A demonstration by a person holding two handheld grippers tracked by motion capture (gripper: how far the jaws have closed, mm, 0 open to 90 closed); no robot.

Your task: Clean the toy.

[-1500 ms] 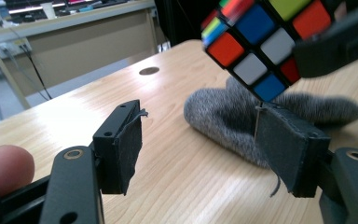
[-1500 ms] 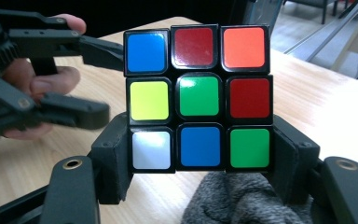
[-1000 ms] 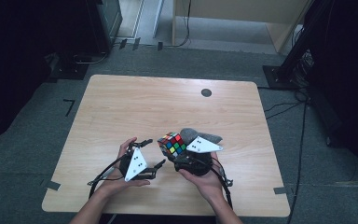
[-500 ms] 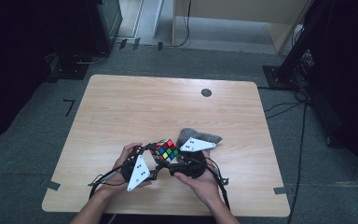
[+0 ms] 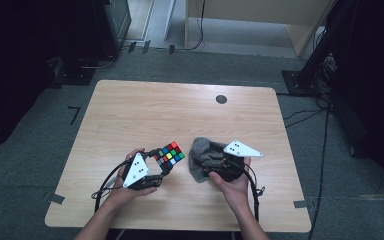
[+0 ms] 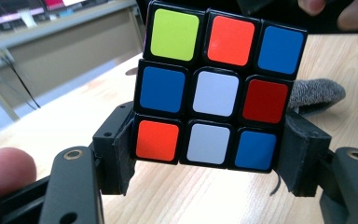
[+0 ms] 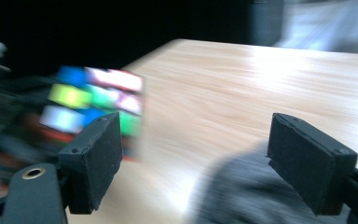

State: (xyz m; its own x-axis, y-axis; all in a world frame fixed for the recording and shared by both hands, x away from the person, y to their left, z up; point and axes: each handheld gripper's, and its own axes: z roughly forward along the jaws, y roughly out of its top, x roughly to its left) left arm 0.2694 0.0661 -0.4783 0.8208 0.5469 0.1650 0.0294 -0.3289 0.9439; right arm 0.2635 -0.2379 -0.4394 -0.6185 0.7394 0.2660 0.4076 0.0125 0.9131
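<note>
**Cube's clamped in the left gripper, cloth is waiting under the right one**

So here's the setup. The left gripper [image 5: 164,161] has a Rubik's cube [image 5: 169,154] pinched between its two pads, gripping the bottom row from both sides. In the left gripper view the cube [image 6: 216,86] sits square and upright between the jaws, held up off the wooden table [image 5: 145,107], near the front edge and a bit left of centre. The right gripper [image 5: 207,162] is just to the right of it, hovering over a crumpled grey cloth [image 5: 200,155]. Its jaws are spread wide with nothing between them; in the right gripper view the cloth [image 7: 233,191] is a blurry grey lump low between the pads.

My guess is the step here is grabbing the cloth to wipe the cube. Tips if you're doing this:

- Come straight down on a raised fold of the cloth, not the flat edge, so the pads catch a good bunch.
- Close fully before lifting, since thin fabric slips out easily.
- Keep the left grip firm and steady. The pads only hold the lowest layer, so a hard sideways rub could twist the upper layers or pop the cube loose.
- Wipe lightly, pushing toward the left gripper's jaws rather than away.
</note>
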